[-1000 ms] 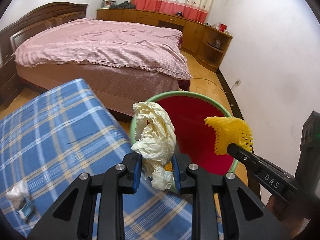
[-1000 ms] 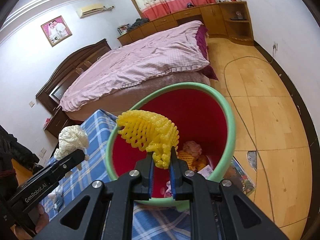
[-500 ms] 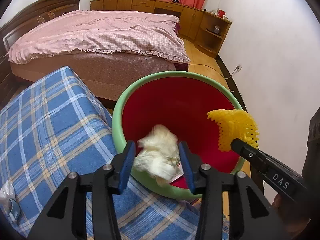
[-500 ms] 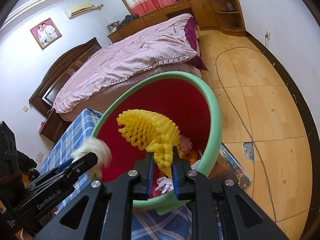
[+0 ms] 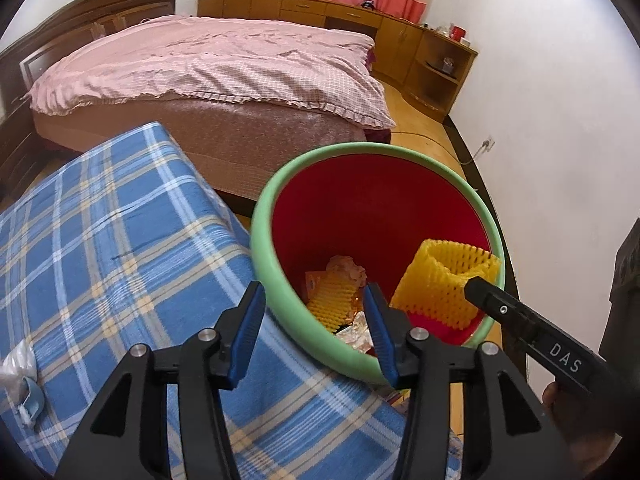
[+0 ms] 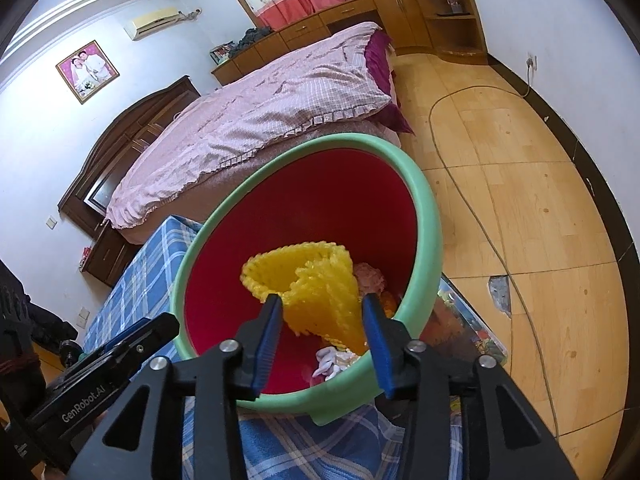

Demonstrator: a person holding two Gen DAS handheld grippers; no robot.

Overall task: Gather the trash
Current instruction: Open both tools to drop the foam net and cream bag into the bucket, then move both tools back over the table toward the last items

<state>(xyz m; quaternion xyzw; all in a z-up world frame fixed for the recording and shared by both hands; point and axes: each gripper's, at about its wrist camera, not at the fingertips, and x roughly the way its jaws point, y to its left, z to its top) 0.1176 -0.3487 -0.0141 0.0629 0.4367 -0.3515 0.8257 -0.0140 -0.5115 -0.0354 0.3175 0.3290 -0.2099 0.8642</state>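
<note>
Both grippers over the red bin [image 5: 400, 152], green-rimmed, beside the blue plaid cloth [image 5: 100, 240]. Left gripper [image 5: 312, 320] jaws opening, nothing between them. Right gripper [image 6: 322, 328] jaws opening, yellow foam net [image 6: 316, 284] loose between the pads, inside the bin mouth. More trash at bin bottom.

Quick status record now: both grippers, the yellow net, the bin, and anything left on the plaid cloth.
left gripper: jaws opening, nothing between them, over bin
right gripper: jaws opening, yellow net between them
bin: green rim, red inside, trash at bottom
plaid cloth: clear wrapper left at its near edge
</note>
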